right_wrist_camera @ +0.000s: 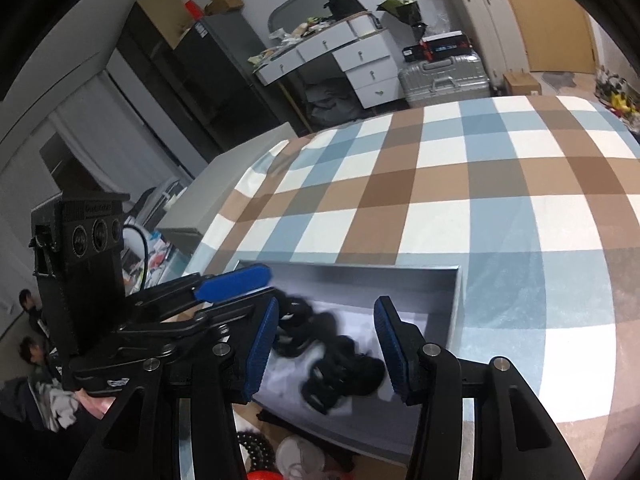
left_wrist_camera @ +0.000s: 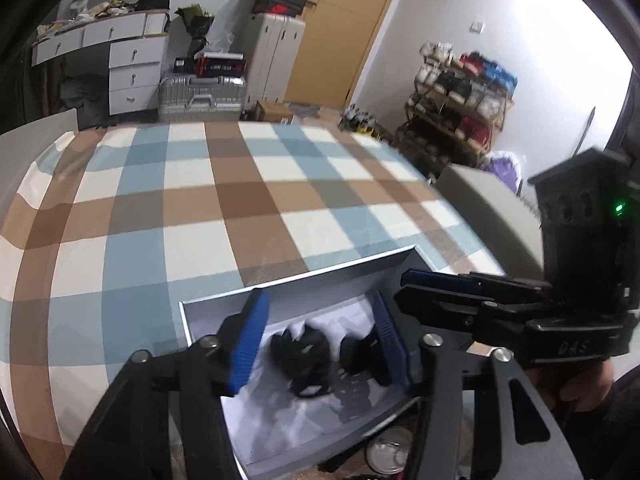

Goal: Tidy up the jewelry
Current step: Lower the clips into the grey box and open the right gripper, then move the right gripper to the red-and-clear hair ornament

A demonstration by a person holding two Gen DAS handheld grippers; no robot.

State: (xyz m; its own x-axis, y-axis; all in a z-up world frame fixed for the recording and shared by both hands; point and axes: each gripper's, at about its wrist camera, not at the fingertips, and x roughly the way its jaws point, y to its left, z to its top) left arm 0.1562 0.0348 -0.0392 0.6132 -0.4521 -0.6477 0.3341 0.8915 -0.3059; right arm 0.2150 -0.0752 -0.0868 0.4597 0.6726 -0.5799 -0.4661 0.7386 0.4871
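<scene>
On the checked bedspread (left_wrist_camera: pixel 240 208) both tongs (left_wrist_camera: pixel 316 344) (right_wrist_camera: pixel 326 344) hang released over boxed black jewelry (right_wrist_camera: pixel 340 368)

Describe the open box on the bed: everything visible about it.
The box is a shallow, lidless rectangular tray, grey-white, looking like cardboard, with thin upright walls. It lies flat at the near edge of the checked bedspread. Inside, dark beaded jewelry lies in blurred clumps on a pale, crumpled-looking lining. Both grippers hang over it: the left gripper and right gripper each have their jaws apart over the jewelry, gripping nothing. Whether any finger touches the box cannot be told.
</scene>
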